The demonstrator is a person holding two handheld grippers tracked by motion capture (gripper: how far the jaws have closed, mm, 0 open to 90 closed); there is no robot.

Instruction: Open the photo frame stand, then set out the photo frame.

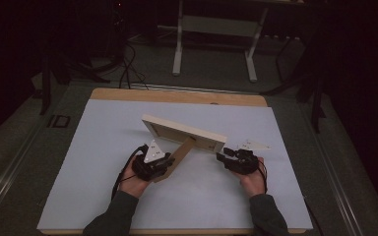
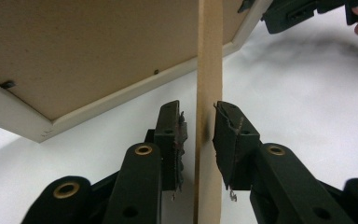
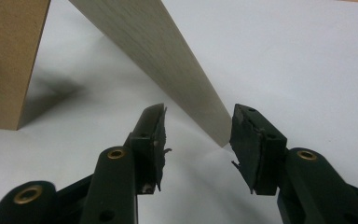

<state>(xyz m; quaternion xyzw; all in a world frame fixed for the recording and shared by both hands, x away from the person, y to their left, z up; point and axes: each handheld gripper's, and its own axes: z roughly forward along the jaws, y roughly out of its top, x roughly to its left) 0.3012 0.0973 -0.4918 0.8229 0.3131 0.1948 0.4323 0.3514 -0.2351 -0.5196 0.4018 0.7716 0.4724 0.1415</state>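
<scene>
Straddling the brown easel leg (image 2: 209,93) of the pale picture frame (image 1: 184,132), my left gripper (image 2: 199,135) has its jaws spread, a gap showing on each side of the strip. My right gripper (image 3: 196,135) is also spread, its jaws either side of the frame's near corner. The frame stands tilted on the white table (image 1: 103,162) between my hands.

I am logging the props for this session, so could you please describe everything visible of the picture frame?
The picture frame has a pale, wood-look border and a brown fibreboard back with small clips. It stands tilted on the white table cover, back towards the person. Its brown stand leg swings out between the open left gripper jaws. The right gripper, open, straddles a frame corner.
</scene>
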